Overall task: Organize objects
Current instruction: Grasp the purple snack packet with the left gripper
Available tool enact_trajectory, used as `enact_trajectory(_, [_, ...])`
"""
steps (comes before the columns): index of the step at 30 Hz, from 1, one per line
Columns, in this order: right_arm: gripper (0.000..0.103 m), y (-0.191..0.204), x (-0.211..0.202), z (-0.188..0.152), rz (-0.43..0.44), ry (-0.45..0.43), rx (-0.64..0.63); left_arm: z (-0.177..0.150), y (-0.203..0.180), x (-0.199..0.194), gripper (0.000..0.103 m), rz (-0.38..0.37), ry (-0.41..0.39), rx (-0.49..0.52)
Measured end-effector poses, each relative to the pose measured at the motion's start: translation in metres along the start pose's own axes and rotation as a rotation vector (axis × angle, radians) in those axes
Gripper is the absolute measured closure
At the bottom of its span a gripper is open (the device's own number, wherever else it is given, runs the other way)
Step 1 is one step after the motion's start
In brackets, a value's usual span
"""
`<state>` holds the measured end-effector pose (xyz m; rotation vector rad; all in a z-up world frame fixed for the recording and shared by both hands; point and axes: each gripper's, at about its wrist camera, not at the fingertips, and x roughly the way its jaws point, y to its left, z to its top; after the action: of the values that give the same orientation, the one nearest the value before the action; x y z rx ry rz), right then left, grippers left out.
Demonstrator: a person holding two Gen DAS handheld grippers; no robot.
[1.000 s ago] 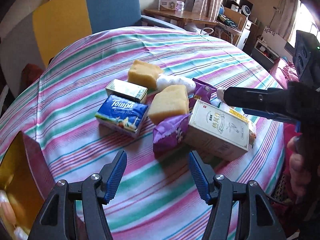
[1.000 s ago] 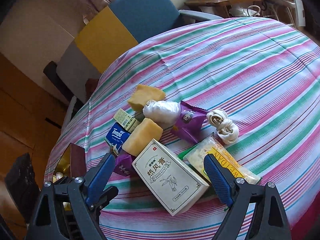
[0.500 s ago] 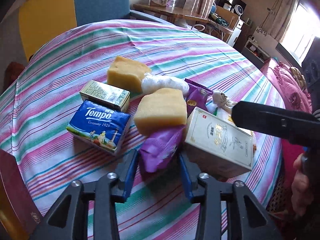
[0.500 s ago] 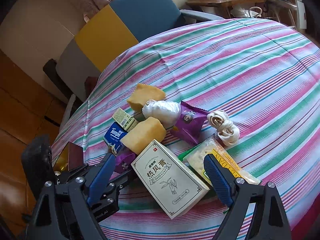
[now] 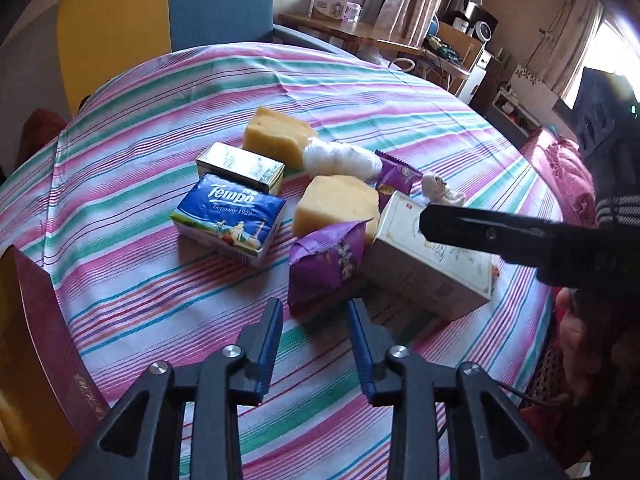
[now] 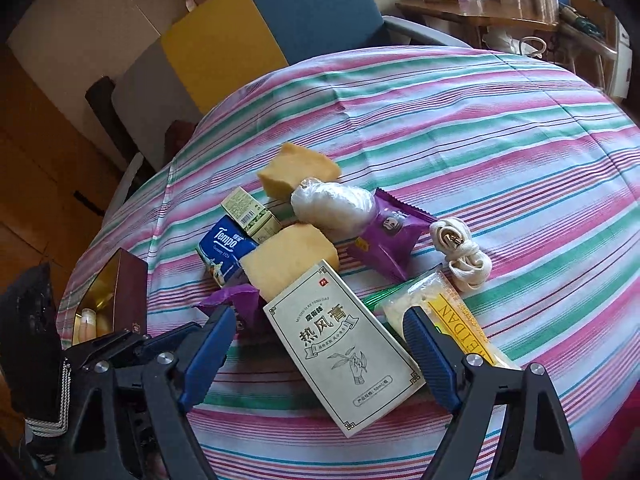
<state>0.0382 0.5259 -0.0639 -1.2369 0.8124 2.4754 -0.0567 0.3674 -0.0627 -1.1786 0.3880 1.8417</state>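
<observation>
A purple snack packet (image 5: 328, 256) stands tilted up, its near end between the blue pads of my left gripper (image 5: 315, 308). The jaws pinch it, and they are easing open slightly. In the right wrist view the same packet (image 6: 240, 300) looks crumpled at that gripper's tip. My right gripper (image 6: 320, 316) hangs over a white box with Chinese print (image 6: 340, 356). Its jaws are closing with the box between them, and the pads stay clear of its sides. One black finger (image 5: 500, 232) of the right gripper crosses the left wrist view above the box (image 5: 432, 276).
On the striped tablecloth (image 5: 160, 92) lie a blue Tempo tissue pack (image 5: 228, 216), a small green-gold box (image 5: 240, 166), two yellow sponges (image 5: 276, 136), a white wrapped bundle (image 5: 340, 156), another purple packet (image 6: 388, 236), a coiled cord (image 6: 460, 256) and a yellow snack bag (image 6: 444, 312). A dark red open box (image 5: 36, 340) stands at the left.
My left gripper moved in on the purple packet and closed from wide open onto its near end; the packet now tilts up. The right gripper's jaws narrowed a little around the white box.
</observation>
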Motion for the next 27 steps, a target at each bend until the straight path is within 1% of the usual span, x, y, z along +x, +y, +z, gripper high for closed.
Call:
enact_trajectory(1, [0.016,-0.001,-0.001,0.0,-0.001,-0.002,0.004,0.002,0.0,0.0,0.064,0.009,-0.004,-0.004])
enact_trajectory(2, [0.016,-0.001,-0.001,0.0,-0.002,-0.003,0.008,0.002,-0.001,0.001,0.063,0.017,-0.004,-0.002])
enact_trajectory(4, [0.016,-0.001,-0.001,0.0,-0.002,-0.005,0.009,0.004,-0.004,0.003,0.058,0.03,-0.001,0.004])
enact_trajectory(9, [0.016,-0.006,-0.006,0.002,0.009,-0.024,0.034,0.008,-0.008,0.016,0.058,0.03,-0.004,-0.026])
enact_trajectory(14, [0.016,-0.005,-0.005,0.003,0.018,-0.022,0.029,0.012,-0.012,0.033,0.057,0.067,0.008,-0.033])
enact_trajectory(17, [0.016,-0.004,-0.004,0.003,0.018,-0.017,0.024,0.016,-0.009,0.038,0.057,0.045,-0.005,-0.058])
enact_trajectory(20, [0.02,-0.004,-0.002,0.003,0.016,-0.01,0.016,0.017,-0.004,0.039,0.06,0.021,-0.024,-0.076])
enact_trajectory(21, [0.023,-0.003,-0.001,0.002,0.013,-0.006,0.011,0.016,-0.002,0.039,0.062,0.004,-0.029,-0.075])
enact_trajectory(22, [0.025,-0.002,0.0,0.002,0.011,0.001,0.005,0.015,0.0,0.036,0.07,-0.008,-0.039,-0.078])
enact_trajectory(23, [0.029,-0.001,0.001,0.002,0.01,0.008,-0.002,0.014,0.0,0.033,0.07,-0.008,-0.043,-0.074])
enact_trajectory(27, [0.029,0.005,0.005,0.0,0.015,0.03,-0.035,0.009,0.003,0.014,0.071,-0.004,-0.066,-0.071])
